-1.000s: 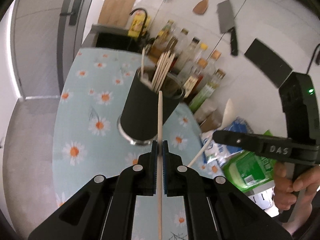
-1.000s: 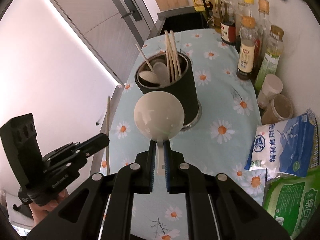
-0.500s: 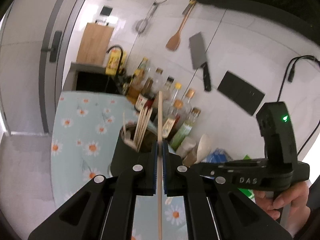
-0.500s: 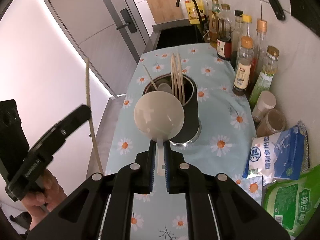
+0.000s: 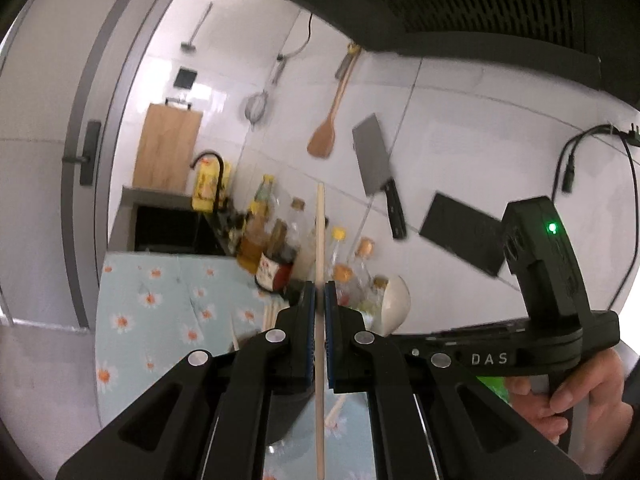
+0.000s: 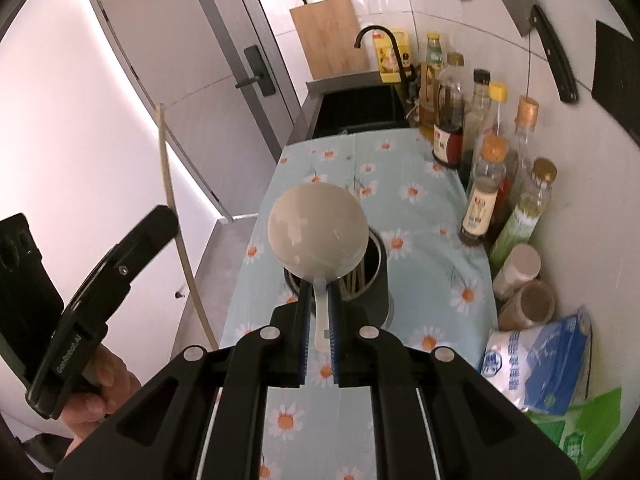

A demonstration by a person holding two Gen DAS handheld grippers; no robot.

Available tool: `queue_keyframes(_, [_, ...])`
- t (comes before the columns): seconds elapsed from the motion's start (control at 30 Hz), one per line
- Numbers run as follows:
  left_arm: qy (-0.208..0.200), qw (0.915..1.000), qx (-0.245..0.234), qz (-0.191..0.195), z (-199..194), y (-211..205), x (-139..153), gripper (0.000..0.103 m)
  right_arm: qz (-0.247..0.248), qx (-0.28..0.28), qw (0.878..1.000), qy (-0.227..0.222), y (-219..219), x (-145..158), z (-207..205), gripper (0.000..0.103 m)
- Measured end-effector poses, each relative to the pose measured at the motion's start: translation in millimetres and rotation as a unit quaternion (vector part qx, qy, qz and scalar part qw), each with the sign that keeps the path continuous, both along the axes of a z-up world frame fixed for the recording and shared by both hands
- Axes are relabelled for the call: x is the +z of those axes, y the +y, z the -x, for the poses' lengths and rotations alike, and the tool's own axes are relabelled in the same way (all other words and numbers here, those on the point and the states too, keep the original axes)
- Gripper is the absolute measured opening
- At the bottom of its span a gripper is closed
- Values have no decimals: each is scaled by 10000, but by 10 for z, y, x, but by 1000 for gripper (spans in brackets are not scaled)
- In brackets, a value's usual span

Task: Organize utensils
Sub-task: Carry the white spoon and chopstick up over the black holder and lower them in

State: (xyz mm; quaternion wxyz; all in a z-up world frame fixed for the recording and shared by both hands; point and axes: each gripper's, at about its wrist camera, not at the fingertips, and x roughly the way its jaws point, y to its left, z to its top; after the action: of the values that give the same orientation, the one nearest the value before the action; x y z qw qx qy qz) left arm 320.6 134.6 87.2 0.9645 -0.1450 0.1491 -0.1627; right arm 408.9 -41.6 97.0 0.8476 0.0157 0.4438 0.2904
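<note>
My left gripper (image 5: 319, 294) is shut on a long wooden chopstick (image 5: 320, 232) that stands upright between its pads. My right gripper (image 6: 319, 294) is shut on the handle of a white soup spoon (image 6: 318, 236), bowl upward. The spoon hangs just above a black utensil holder (image 6: 378, 284) with several chopsticks (image 6: 354, 280) inside. In the right wrist view the left gripper (image 6: 164, 222) shows at the left with the chopstick (image 6: 170, 184), off the counter's edge. In the left wrist view the holder is almost hidden under my fingers, and the spoon (image 5: 396, 300) shows to the right.
The holder stands on a daisy-print cloth (image 6: 404, 184). Sauce bottles (image 6: 478, 208), two jars (image 6: 524, 304) and food bags (image 6: 532, 360) line the right wall. A black sink (image 6: 356, 112) and a cutting board (image 6: 326, 40) lie beyond. A cleaver (image 5: 374, 160) and spatula (image 5: 322, 140) hang above.
Both grippers have risen. The left one tilted up toward the wall, so the holder dropped under its fingers. The spoon moved forward over the holder's mouth.
</note>
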Motion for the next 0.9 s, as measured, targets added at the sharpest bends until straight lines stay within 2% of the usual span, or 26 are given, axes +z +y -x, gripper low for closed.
queue_keyframes(0.13, [-270,9996,22,75,-164,4,70,3,-59,-29,10000,-26,28,40,-173,9])
queue_keyframes(0.27, [-350,9992,66,168,-358,25,34,3,-82,-62,9999,1,63,22,-353,9])
queue_keyframes(0.67, [-404,9983,64,403,-808,84,-320,3,11,-59,9996,273,161,-265,-714,9])
queue_keyframes(0.9, [-224,9987,193,412,-931,71,-525,3,81,-17,9992,395,208,-392,-755,9])
